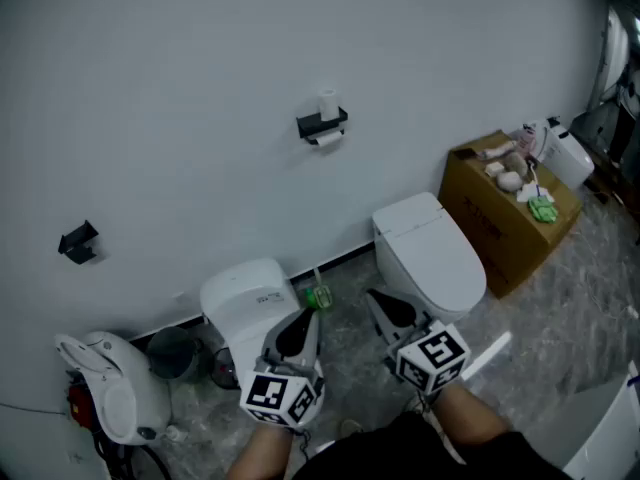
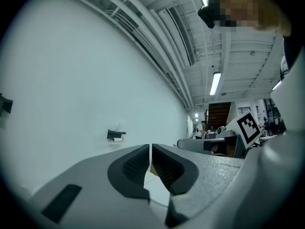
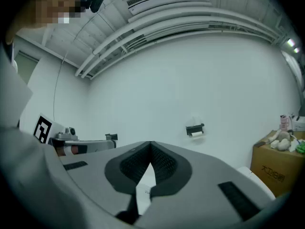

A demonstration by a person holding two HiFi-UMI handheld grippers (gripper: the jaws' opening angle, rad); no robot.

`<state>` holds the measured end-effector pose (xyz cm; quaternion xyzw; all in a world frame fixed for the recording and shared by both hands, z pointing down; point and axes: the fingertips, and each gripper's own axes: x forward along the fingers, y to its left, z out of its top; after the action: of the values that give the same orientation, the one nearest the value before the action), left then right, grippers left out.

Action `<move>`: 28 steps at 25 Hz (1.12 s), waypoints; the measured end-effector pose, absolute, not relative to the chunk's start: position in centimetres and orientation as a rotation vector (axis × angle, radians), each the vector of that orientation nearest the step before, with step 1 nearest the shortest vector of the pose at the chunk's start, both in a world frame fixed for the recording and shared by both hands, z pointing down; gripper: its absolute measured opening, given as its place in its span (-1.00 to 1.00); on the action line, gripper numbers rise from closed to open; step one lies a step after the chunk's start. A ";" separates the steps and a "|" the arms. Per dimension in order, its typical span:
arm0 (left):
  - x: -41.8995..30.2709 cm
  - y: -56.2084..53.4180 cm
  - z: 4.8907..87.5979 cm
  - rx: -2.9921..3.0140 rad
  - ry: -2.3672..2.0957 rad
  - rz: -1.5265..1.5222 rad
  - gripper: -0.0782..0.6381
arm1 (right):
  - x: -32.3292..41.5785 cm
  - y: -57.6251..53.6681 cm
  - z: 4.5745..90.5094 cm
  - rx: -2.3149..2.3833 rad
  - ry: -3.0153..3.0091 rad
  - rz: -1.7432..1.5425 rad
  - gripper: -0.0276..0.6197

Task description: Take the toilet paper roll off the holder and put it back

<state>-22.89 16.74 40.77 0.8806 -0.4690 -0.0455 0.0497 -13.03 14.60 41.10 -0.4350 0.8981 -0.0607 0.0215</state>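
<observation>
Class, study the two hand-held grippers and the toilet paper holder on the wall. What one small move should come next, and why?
Probably bring the right hand-held gripper forward toward the holder, opening its jaws on the way. It and the left hand-held gripper are both shut, empty and well short of the holder, where the toilet paper roll hangs untouched.

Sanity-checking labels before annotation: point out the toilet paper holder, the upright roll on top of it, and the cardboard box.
toilet paper holder [image 1: 318, 124], head view, black front of its shelf.
upright roll [image 1: 329, 104], head view, middle of its side.
cardboard box [image 1: 490, 223], head view, brown front side.
</observation>
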 end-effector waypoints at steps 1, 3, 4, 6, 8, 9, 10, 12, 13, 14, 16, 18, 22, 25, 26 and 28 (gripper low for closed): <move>-22.8 16.8 40.7 2.673 -1.431 -0.138 -0.77 | -12.9 14.6 41.1 -1.348 2.783 -0.189 -0.93; -22.7 16.8 40.7 2.662 -1.435 -0.138 -0.77 | -12.7 14.6 41.0 -1.346 2.779 -0.196 -0.93; -22.5 16.8 40.7 2.665 -1.436 -0.140 -0.77 | -12.6 14.7 41.0 -1.340 2.776 -0.203 -0.93; -22.2 16.9 40.7 2.674 -1.438 -0.146 -0.77 | -12.3 14.8 41.0 -1.323 2.767 -0.221 -0.92; -21.9 17.0 40.7 2.676 -1.438 -0.147 -0.77 | -12.0 14.9 41.0 -1.312 2.763 -0.231 -0.92; -21.8 17.1 40.7 2.676 -1.438 -0.145 -0.77 | -11.8 15.0 41.1 -1.308 2.764 -0.232 -0.92; -21.6 17.2 40.7 2.675 -1.437 -0.143 -0.77 | -11.7 15.1 41.1 -1.306 2.765 -0.233 -0.92; -21.3 17.3 40.8 2.675 -1.431 -0.137 -0.77 | -11.4 15.2 41.1 -1.306 2.766 -0.231 -0.92; -21.0 17.3 40.8 2.677 -1.428 -0.135 -0.77 | -11.2 15.2 41.1 -1.308 2.764 -0.230 -0.92; -20.8 17.3 40.8 2.680 -1.427 -0.133 -0.77 | -11.0 15.2 41.1 -1.311 2.762 -0.229 -0.92; -20.2 17.4 40.8 2.681 -1.426 -0.132 -0.76 | -10.4 15.3 40.9 -1.314 2.759 -0.223 -0.91; -19.3 17.4 40.7 2.690 -1.417 -0.124 -0.72 | -9.7 15.3 40.7 -1.308 2.758 -0.216 -0.91; -17.3 16.9 40.4 2.692 -1.416 -0.114 -0.57 | -8.1 15.0 40.5 -1.274 2.775 -0.207 -0.83; -15.7 16.5 40.2 2.686 -1.425 -0.110 -0.50 | -6.9 14.7 40.2 -1.247 2.796 -0.194 -0.62; -15.1 16.2 40.1 2.681 -1.430 -0.110 -0.47 | -6.4 14.5 40.1 -1.240 2.803 -0.188 -0.53; -13.9 15.8 40.0 2.674 -1.440 -0.111 -0.39 | -5.3 14.0 39.9 -1.229 2.819 -0.179 -0.36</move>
<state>-13.89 15.77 39.99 0.8787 -0.4733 -0.0365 0.0511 -5.33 14.05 39.90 -0.3988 0.9147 -0.0582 0.0303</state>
